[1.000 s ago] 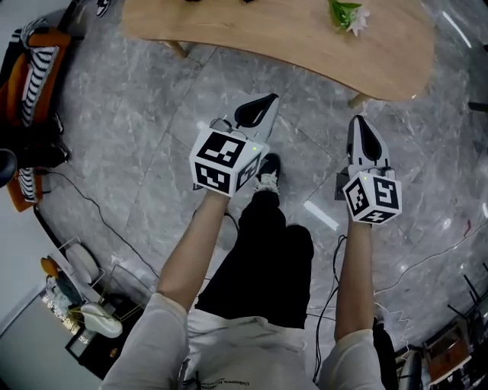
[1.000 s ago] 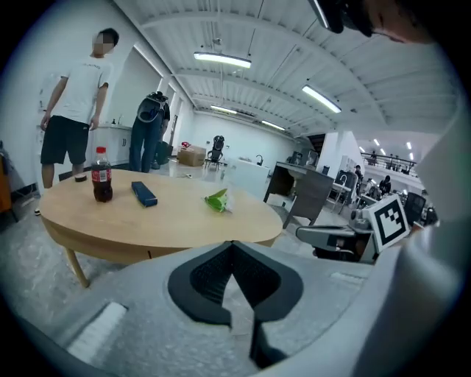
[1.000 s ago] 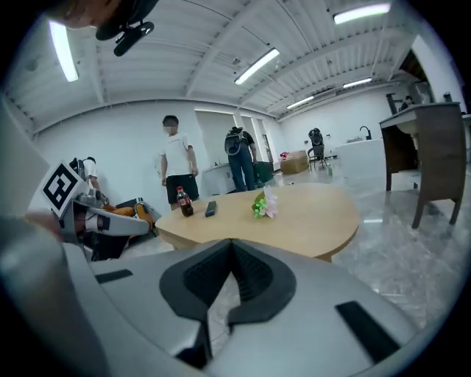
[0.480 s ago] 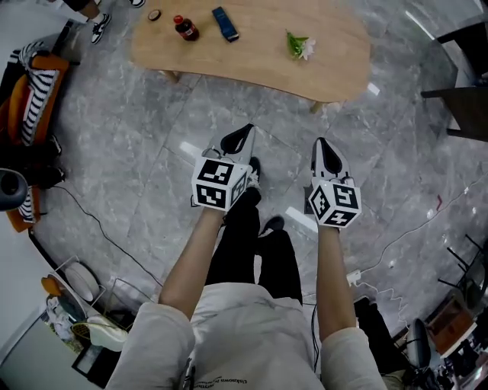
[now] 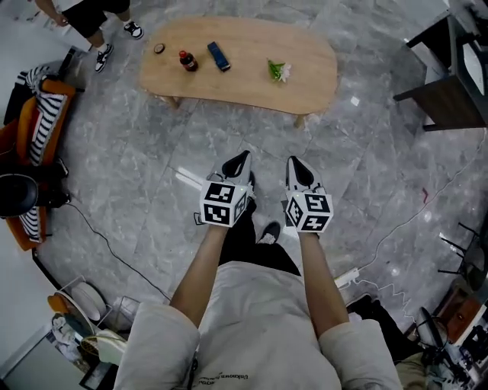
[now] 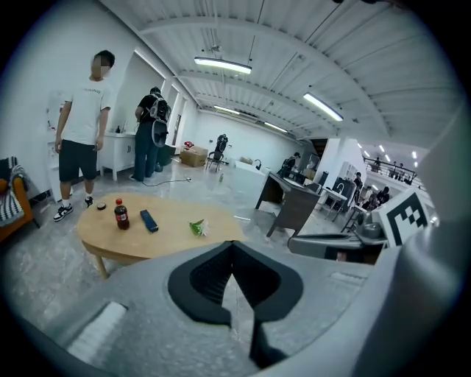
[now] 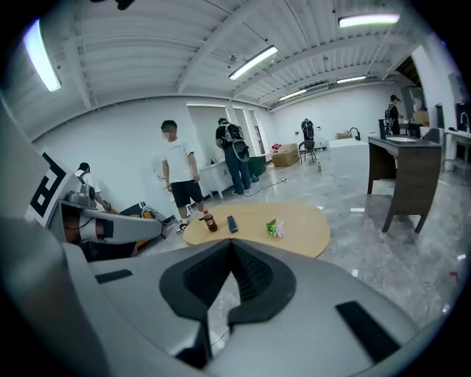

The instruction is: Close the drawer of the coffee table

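Observation:
The wooden oval coffee table point(image 5: 305, 84) stands on the grey marble floor, some way in front of me. No drawer front shows on it in any view. On its top lie a small cola bottle point(image 5: 187, 61), a blue remote point(image 5: 219, 55) and a green flower sprig point(image 5: 278, 71). My left gripper point(image 5: 242, 156) and right gripper point(image 5: 294, 161) hang side by side above my feet, well short of the table. Both are shut with nothing between the jaws. The left gripper view has the table point(image 6: 173, 235) beyond the closed left gripper point(image 6: 233, 249); the right gripper view shows it point(image 7: 298, 228) past the right gripper point(image 7: 232, 248).
A person point(image 5: 95, 17) stands at the table's far left. An orange seat with striped cloth point(image 5: 34, 114) is at the left, a dark desk point(image 5: 450, 91) at the right. Cables and a power strip point(image 5: 347, 276) lie on the floor near my feet.
Both grippers have risen and come closer together. The head view has pulled back: the table looks smaller and farther, and its whole top with the bottle and remote has come into view.

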Motion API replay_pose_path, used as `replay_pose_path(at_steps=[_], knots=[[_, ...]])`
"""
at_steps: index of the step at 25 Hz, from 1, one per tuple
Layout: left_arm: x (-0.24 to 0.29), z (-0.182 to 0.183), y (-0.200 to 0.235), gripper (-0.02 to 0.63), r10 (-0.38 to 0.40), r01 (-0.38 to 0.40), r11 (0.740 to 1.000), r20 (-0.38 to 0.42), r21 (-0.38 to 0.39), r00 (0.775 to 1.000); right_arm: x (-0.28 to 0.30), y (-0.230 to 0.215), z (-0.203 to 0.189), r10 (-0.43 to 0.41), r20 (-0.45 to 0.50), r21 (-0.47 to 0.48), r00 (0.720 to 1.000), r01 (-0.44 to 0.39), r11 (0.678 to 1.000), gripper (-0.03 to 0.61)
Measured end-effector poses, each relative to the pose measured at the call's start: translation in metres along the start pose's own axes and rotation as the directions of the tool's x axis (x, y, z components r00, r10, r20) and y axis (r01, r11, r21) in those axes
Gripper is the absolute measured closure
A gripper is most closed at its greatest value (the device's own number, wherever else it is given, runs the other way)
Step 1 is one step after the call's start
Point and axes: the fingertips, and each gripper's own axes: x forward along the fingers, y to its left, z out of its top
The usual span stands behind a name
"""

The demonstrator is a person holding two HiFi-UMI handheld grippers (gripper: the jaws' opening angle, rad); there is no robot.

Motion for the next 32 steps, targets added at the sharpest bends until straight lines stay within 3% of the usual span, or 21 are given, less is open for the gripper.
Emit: replay_pose_path(at_steps=[8, 13, 21, 32], knots=[[-0.043, 0.016, -0.036, 0.607, -0.008, 0.008, 1.000, 0.042, 0.013, 0.999, -0.047, 0.012, 0.015, -0.013, 0.038, -0.021, 0.999, 0.014, 1.000, 0.563], [-0.069, 0.007, -0.053, 0.607, -0.020, 0.021, 1.000, 0.047, -0.017, 0.999, -0.079, 0.022, 0.008, 0.002, 0.042, -0.034, 0.999, 0.000, 0.999, 0.563], [-0.091, -0.013, -0.077, 0.607, 0.021, -0.022, 1.000, 0.025, 0.015, 0.999, -0.116, 0.013, -0.010, -0.010, 0.047, -0.019, 0.999, 0.011, 1.000, 0.563], [-0.106, -0.006, -0.078, 0.607, 0.032, -0.033, 0.999, 0.050, 0.015, 0.998, -0.129, 0.020, 0.000, -0.005, 0.051, -0.056, 0.999, 0.008, 0.998, 0.563]])
